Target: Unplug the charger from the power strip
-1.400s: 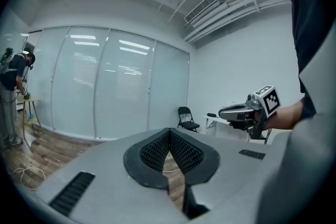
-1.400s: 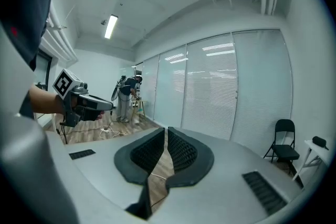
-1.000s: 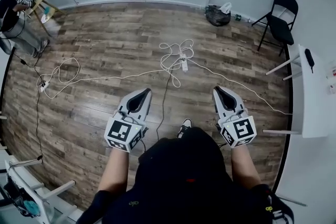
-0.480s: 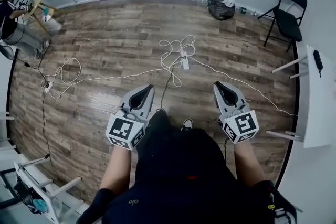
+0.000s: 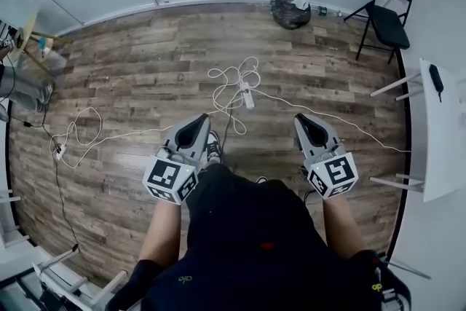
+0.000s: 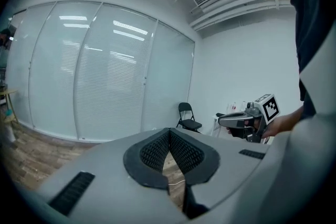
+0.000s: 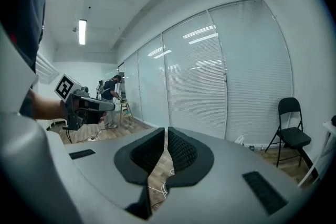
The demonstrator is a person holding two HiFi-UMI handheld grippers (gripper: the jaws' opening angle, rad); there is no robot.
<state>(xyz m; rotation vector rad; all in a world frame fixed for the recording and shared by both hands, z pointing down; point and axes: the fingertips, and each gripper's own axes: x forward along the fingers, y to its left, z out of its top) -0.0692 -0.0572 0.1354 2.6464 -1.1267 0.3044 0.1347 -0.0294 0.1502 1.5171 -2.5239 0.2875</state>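
A white power strip (image 5: pixel 248 95) lies on the wood floor amid a tangle of white cable (image 5: pixel 231 76), ahead of the person and between the two grippers. I cannot make out the charger on it at this distance. My left gripper (image 5: pixel 199 123) is held out in front, short and left of the strip, its jaws shut and empty (image 6: pixel 169 134). On the other side my right gripper (image 5: pixel 301 121) points the same way, also shut on nothing (image 7: pixel 166 131). A bit of white cable (image 7: pixel 159 187) shows on the floor below the right jaws.
A long white cable loop (image 5: pixel 80 129) runs to a small plug (image 5: pixel 58 151) at the left. A black folding chair (image 5: pixel 384 17) and a dark bag (image 5: pixel 290 13) stand by the far wall. A white table (image 5: pixel 437 135) is at the right. Another person (image 7: pixel 111 96) stands far off.
The person has walked forward, so the power strip and its cables lie closer to both grippers. Both grippers stay held out in front, still shut and empty.
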